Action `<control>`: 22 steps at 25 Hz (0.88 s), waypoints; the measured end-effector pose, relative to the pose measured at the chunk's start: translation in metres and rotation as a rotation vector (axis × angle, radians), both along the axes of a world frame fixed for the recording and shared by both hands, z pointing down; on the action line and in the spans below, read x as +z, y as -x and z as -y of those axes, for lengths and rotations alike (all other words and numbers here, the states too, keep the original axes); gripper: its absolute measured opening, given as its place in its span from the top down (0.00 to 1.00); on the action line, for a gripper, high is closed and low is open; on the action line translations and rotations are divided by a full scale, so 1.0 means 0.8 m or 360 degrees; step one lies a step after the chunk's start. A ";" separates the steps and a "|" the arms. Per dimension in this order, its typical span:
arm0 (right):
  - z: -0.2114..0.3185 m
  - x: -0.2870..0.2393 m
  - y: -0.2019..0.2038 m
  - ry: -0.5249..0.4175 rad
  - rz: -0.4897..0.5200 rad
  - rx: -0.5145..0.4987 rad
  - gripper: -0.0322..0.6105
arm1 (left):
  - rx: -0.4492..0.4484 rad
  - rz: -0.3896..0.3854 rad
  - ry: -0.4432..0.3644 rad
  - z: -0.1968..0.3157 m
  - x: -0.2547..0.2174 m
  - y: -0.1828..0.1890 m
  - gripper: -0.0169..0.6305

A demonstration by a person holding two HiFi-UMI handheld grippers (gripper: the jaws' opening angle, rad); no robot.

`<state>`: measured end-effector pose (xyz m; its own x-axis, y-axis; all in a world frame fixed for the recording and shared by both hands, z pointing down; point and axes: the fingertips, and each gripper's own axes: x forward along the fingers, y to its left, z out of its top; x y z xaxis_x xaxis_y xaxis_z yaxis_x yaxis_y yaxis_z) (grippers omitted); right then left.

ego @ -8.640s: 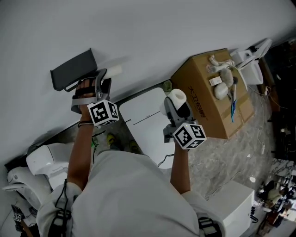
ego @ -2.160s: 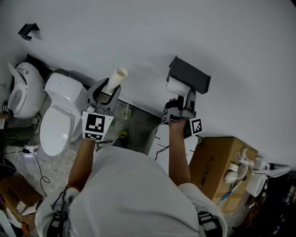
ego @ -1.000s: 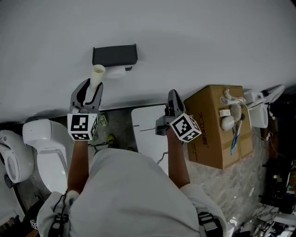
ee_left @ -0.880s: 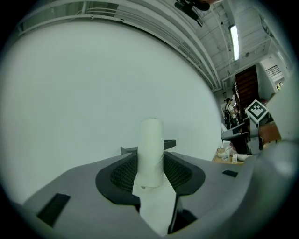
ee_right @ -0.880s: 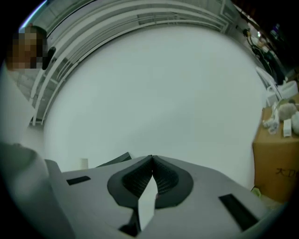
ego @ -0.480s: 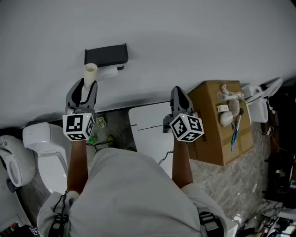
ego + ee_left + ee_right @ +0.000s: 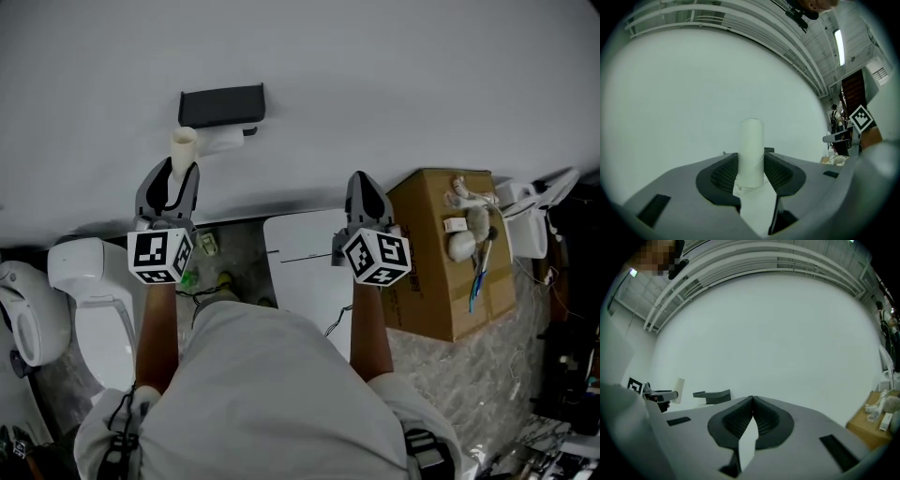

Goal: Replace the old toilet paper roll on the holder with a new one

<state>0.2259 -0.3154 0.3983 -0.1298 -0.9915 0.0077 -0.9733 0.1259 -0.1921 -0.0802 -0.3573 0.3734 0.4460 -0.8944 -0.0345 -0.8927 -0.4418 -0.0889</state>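
Left gripper (image 7: 172,178) jaws clamped on a white empty cardboard tube (image 7: 184,142), right gripper (image 7: 365,190) jaws pressed together

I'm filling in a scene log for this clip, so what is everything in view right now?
holder: one, dark grey, on the wall
toilet paper roll: one, white, just under the holder
cardboard tube: one, off-white, upright between the left gripper's jaws
toilets: two, white, on the floor at the left
flat panel: one, white, on the floor by the wall
cardboard box: one, brown, right of the panel, small white items on top
marker cubes: two, black and white, one on each gripper
left gripper: one, grey, shut on the cardboard tube
right gripper: one, grey, shut, nothing held
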 end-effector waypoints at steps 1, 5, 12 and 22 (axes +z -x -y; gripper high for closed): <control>0.000 -0.001 0.000 -0.0003 -0.0001 -0.0008 0.96 | -0.0001 -0.0002 -0.0002 -0.002 -0.001 0.000 0.67; -0.006 -0.002 -0.005 -0.0016 -0.0032 -0.0014 0.96 | -0.0011 0.0010 -0.0023 -0.013 -0.001 0.001 0.67; -0.021 0.012 -0.006 0.0005 -0.0090 -0.0004 0.96 | -0.0032 0.0031 -0.0016 -0.030 0.006 0.009 0.67; -0.042 0.007 0.004 -0.0040 -0.0123 -0.0032 0.96 | -0.0073 0.0032 -0.0033 -0.060 0.005 0.019 0.67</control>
